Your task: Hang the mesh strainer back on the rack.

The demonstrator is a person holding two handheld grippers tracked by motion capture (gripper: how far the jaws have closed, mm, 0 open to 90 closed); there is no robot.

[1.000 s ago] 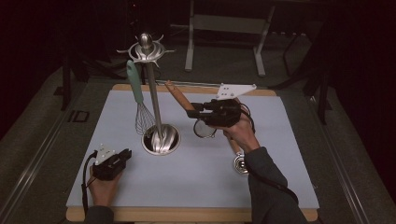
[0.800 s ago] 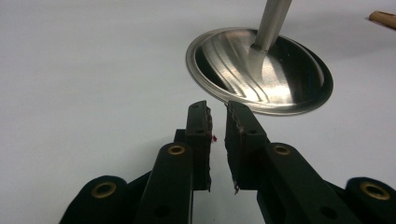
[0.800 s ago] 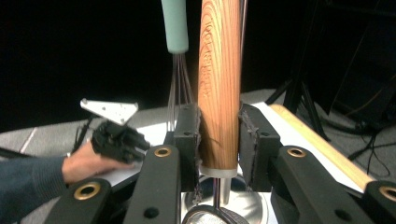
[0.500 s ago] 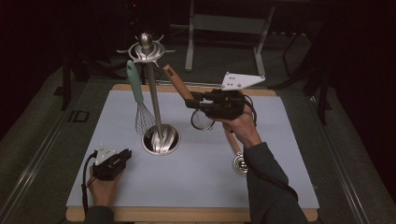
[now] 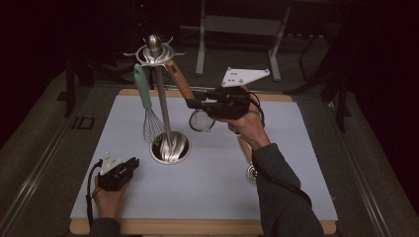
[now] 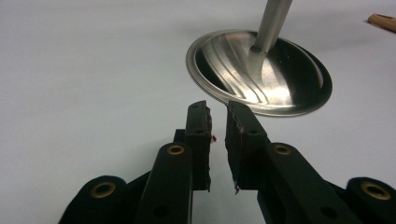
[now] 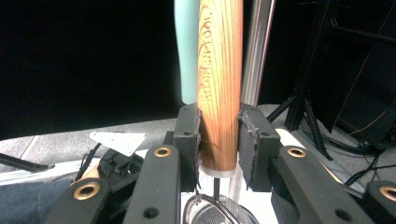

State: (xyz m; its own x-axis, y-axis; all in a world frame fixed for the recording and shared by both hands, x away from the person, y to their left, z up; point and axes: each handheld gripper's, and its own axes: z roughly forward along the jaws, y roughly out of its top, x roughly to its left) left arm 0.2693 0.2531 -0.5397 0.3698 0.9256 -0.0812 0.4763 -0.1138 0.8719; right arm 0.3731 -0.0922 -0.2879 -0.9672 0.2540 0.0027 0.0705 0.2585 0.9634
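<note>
A steel utensil stand (image 5: pixel 162 108) rises from a round base (image 6: pixel 261 74) to a ring of hooks at its top. A whisk with a teal handle (image 5: pixel 142 86) hangs from that ring. My right gripper (image 5: pixel 195 101) is shut on the wooden handle (image 7: pixel 219 70) of a small mesh strainer (image 5: pixel 201 121). It holds the strainer in the air, with the handle slanting up so its tip is at the hook ring. The teal handle (image 7: pixel 187 51) and the pole (image 7: pixel 257 51) stand just behind. My left gripper (image 5: pixel 129 165) rests on the mat near the base, its jaws (image 6: pixel 217 109) a narrow gap apart with nothing between them.
Another wooden-handled utensil (image 5: pixel 243 148) with a round metal end (image 5: pixel 252 173) lies on the pale mat, partly under the right forearm. The wooden table edge (image 5: pixel 197 228) runs along the front. Dark frames and stands fill the floor behind the table.
The right gripper has lifted the strainer, bringing the handle's tip from beside the pole up to the hook ring. The left gripper has stayed put.
</note>
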